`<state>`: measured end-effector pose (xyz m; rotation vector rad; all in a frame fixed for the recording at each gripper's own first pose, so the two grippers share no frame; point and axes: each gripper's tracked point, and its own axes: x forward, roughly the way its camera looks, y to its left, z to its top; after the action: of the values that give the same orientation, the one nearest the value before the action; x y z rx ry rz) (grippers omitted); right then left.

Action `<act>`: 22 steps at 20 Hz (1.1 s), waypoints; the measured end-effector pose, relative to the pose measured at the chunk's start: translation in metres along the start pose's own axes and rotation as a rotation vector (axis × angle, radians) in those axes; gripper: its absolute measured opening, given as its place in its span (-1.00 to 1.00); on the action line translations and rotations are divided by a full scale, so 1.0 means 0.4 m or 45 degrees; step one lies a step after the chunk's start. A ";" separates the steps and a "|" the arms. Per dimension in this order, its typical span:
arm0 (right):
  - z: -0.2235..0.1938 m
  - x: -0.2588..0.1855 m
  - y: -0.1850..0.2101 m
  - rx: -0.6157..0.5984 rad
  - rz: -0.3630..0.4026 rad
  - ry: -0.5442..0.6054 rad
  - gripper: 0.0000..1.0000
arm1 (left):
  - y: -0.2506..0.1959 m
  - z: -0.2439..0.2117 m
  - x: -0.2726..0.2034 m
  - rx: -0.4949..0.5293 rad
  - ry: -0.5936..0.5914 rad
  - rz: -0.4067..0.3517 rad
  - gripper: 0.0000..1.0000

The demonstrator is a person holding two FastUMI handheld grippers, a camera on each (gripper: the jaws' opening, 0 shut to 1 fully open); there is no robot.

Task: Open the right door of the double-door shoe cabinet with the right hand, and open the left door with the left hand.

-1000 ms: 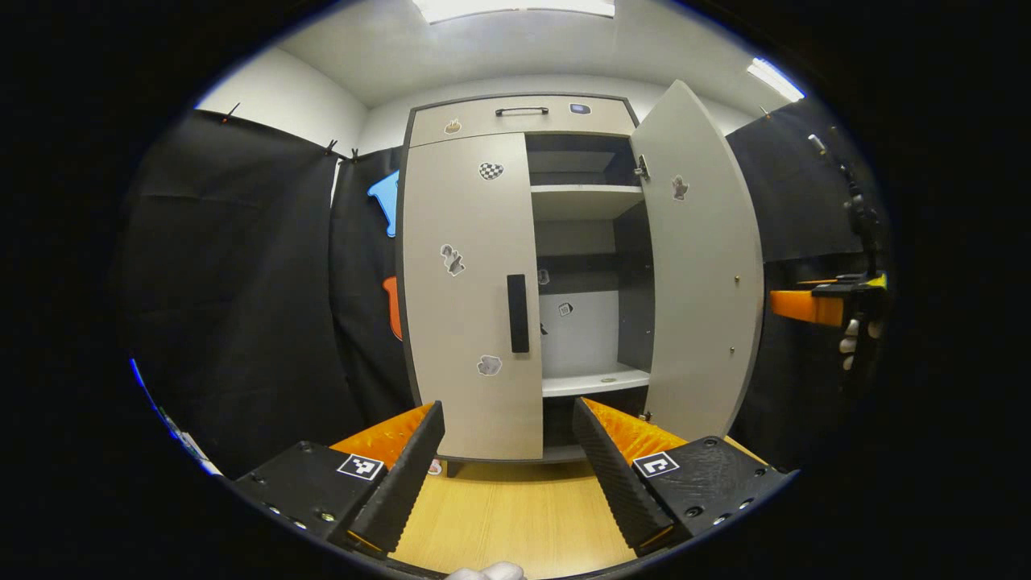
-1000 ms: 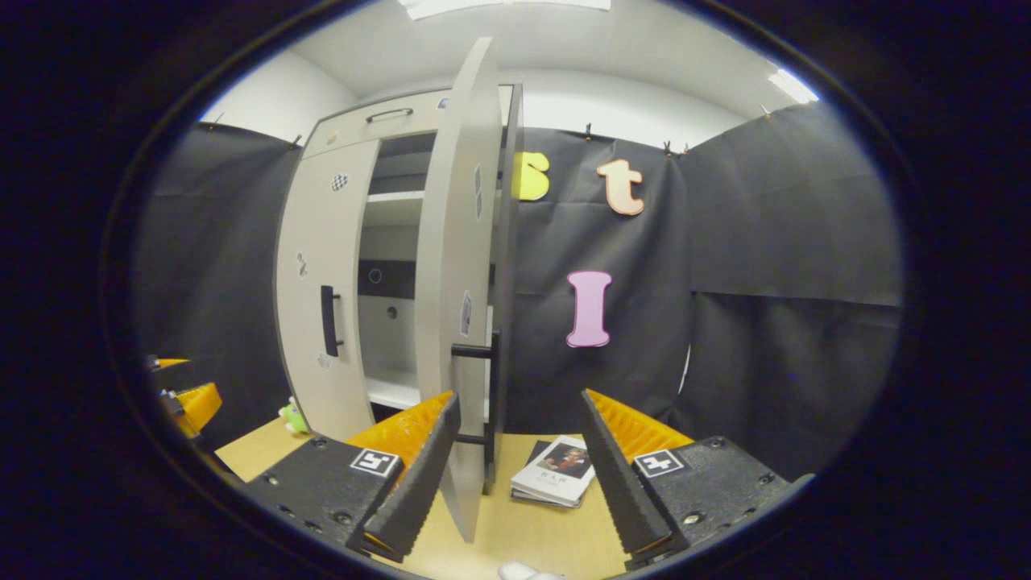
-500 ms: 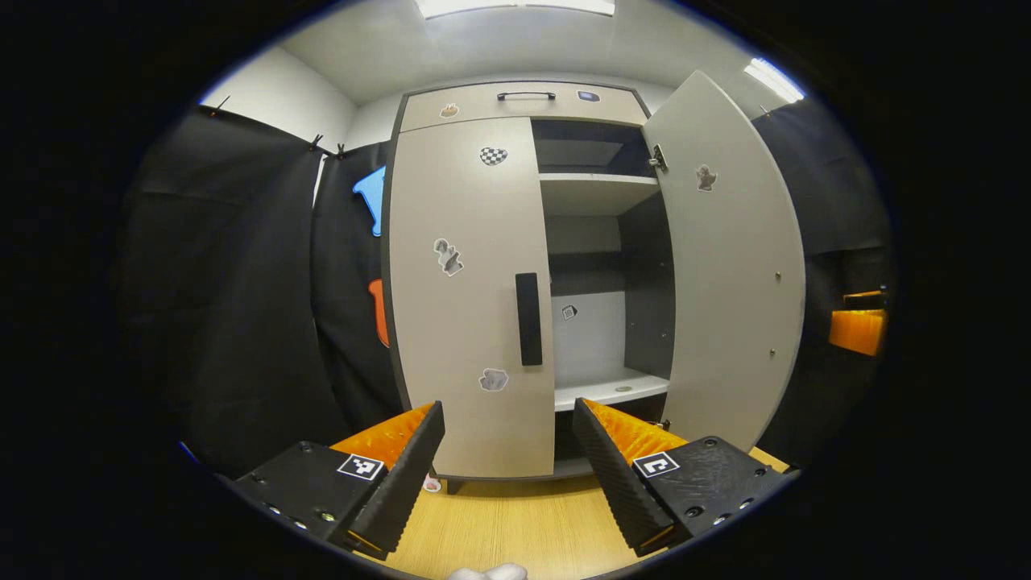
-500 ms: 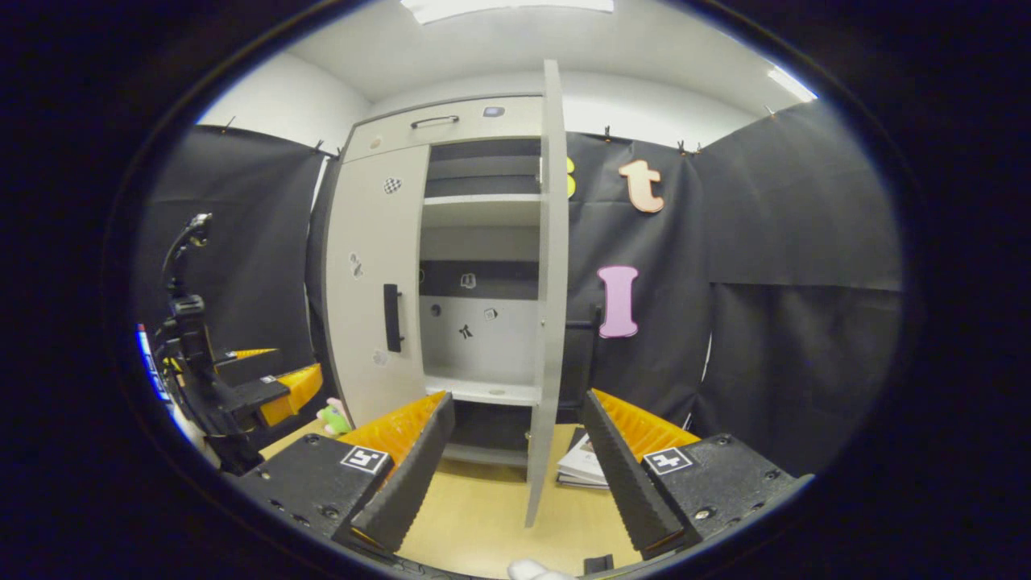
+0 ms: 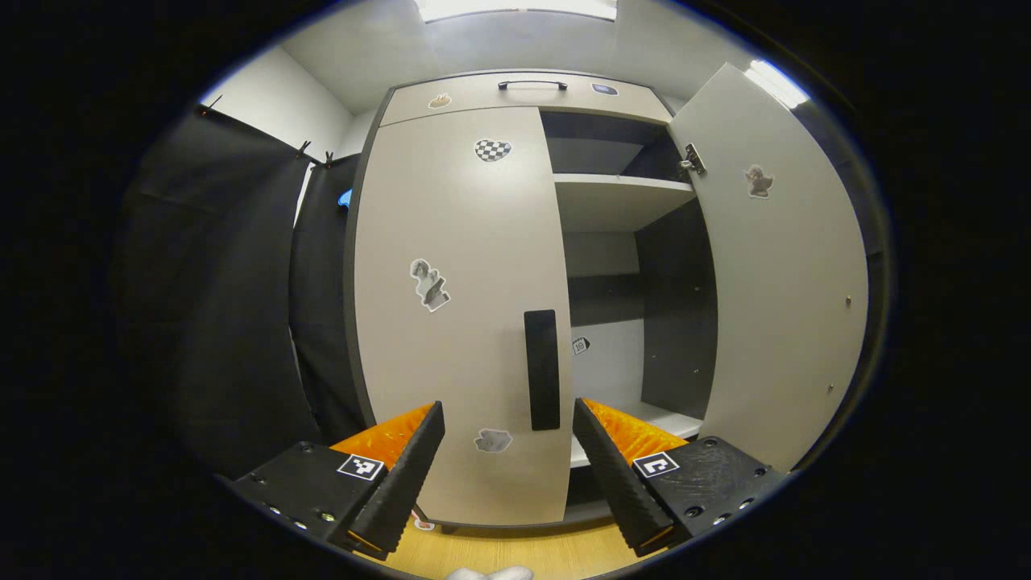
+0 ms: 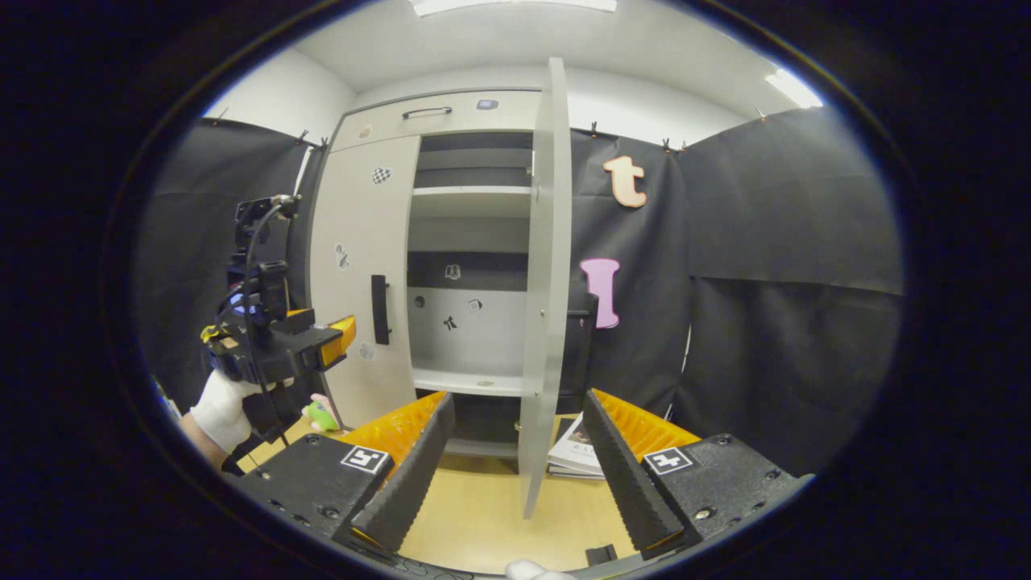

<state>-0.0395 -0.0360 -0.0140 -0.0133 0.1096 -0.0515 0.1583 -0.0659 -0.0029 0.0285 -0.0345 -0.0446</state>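
Closer than a second ago, the left gripper faces the shut left door, fingers wide, its handle at 12 o'clock. Right gripper, fingers wide, faces the swung-out right door.

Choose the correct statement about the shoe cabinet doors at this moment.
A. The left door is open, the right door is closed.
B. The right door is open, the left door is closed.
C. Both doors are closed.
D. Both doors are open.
B: the right door stands swung out, showing the shelves, while the left door lies flat and shut.

Open right door edge stands between the right gripper's fingers.
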 end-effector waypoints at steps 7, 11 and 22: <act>0.005 0.001 -0.037 -0.008 -0.092 0.008 1.00 | -0.049 -0.014 0.160 -0.011 0.004 -0.016 0.93; -0.002 0.011 -0.046 -0.006 -0.116 0.026 1.00 | -0.059 -0.042 0.222 -0.036 0.049 -0.002 0.93; 0.004 0.027 -0.056 -0.010 -0.092 0.031 1.00 | -0.073 -0.105 0.276 -0.053 0.171 -0.022 -0.48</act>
<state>-0.0299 -0.0590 -0.0130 -0.0243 0.1333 -0.1238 0.2687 -0.0989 -0.0419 -0.0099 0.1013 -0.0607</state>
